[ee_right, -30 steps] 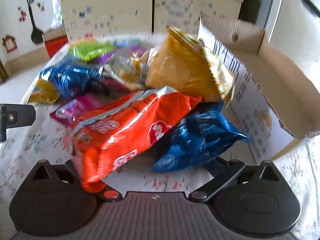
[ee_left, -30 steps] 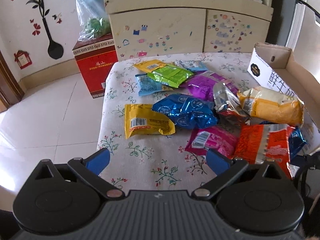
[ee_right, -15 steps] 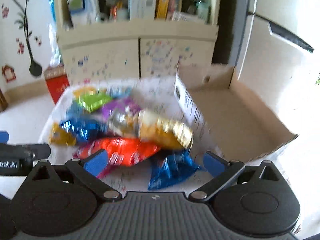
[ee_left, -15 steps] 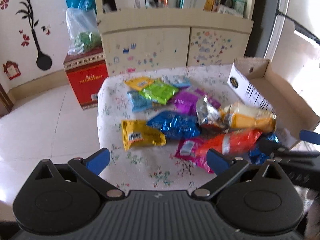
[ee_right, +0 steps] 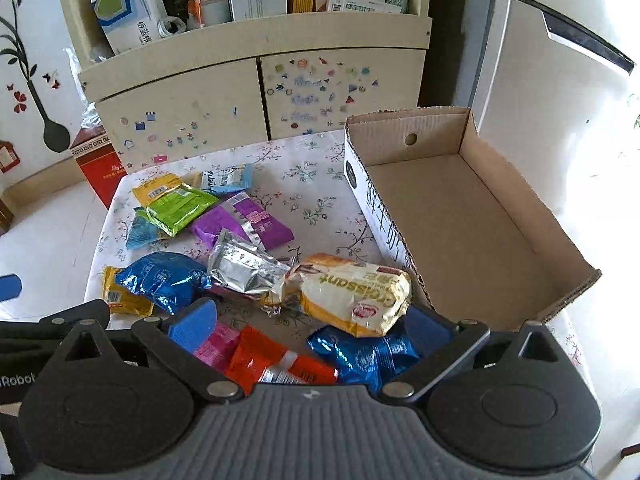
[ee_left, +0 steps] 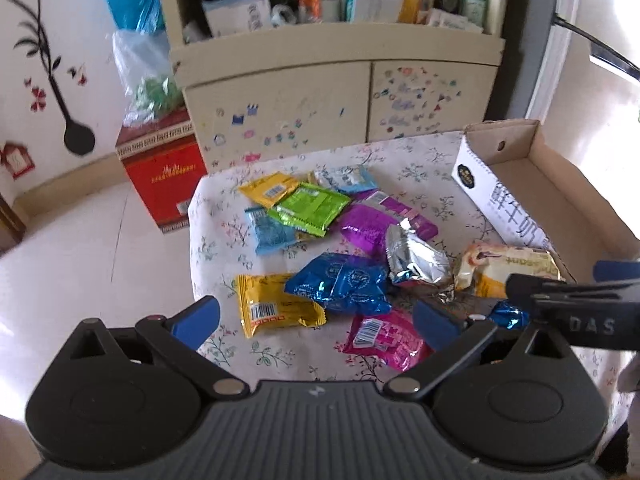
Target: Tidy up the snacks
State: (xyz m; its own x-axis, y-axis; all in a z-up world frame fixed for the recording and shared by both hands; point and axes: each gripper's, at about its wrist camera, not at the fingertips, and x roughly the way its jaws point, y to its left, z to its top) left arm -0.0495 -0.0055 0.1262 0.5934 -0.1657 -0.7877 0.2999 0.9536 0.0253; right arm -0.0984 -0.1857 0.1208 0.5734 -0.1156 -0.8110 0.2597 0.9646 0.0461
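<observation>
Bench (ee_right: pixel 312 184) cloth – white w/ small floral sprigs. Packets: lime green (ee_right: pixel 180 206), purple (ee_right: pixel 244 220), silver foil (ee_right: pixel 244 266), shiny blue (ee_right: pixel 160 278), yellow w/ barcode (ee_left: pixel 276 310), pink (ee_left: pixel 384 338), orange-red (ee_right: pixel 272 364). Croissant bag (ee_right: pixel 356 298) – cream & yellow. Box (ee_right: pixel 460 216): brown cardboard, white printed side. Fingers (ee_right: pixel 194 326) blue.

My left gripper (ee_left: pixel 316 318) is held level and pointing forward, its two blue-tipped fingers (ee_left: pixel 196 320) spread wide with nothing between them. My right gripper (ee_right: pixel 312 326) is likewise parted wide and grasps nothing. Seen from the left wrist, it reaches in from the right side.
</observation>
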